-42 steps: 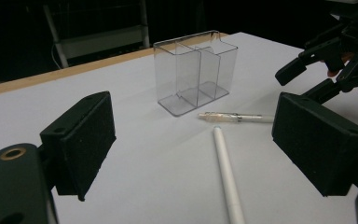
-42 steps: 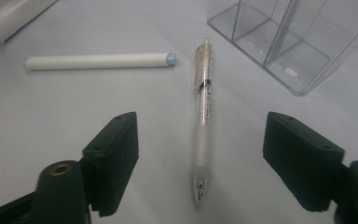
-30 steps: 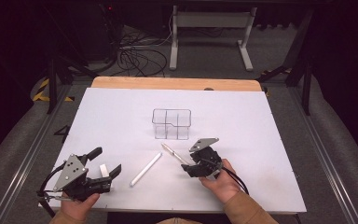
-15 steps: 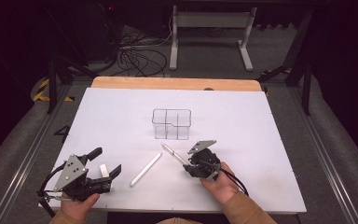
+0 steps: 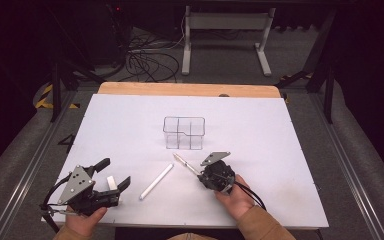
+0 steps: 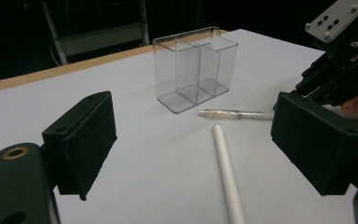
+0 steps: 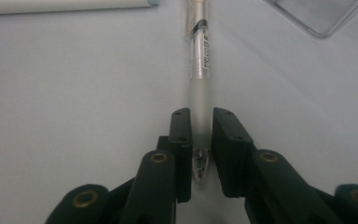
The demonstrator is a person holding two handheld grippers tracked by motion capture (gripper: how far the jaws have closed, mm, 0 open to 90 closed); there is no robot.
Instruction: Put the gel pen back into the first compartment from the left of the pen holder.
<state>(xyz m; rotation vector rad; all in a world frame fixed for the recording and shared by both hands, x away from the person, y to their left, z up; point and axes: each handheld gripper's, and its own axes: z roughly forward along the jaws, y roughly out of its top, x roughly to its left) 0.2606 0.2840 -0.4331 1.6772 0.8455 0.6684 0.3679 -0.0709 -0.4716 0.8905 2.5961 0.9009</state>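
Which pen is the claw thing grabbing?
The see-through pen, pinched between the right gripper jaws. The plain white pen lies loose on the table, untouched.

Beyond your white worktop [image 5: 290,150] with its wooden far edge [image 5: 190,89], you face a dark room: grey floor [image 5: 230,65], tangled black cables [image 5: 147,60], a white frame stand [image 5: 225,30] and yellow-black hazard tape [image 5: 44,96].

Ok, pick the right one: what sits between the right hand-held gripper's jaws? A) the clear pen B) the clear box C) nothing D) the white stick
A: in the right gripper view the clear pen lies between the jaws of the right hand-held gripper, its tip end pinched.
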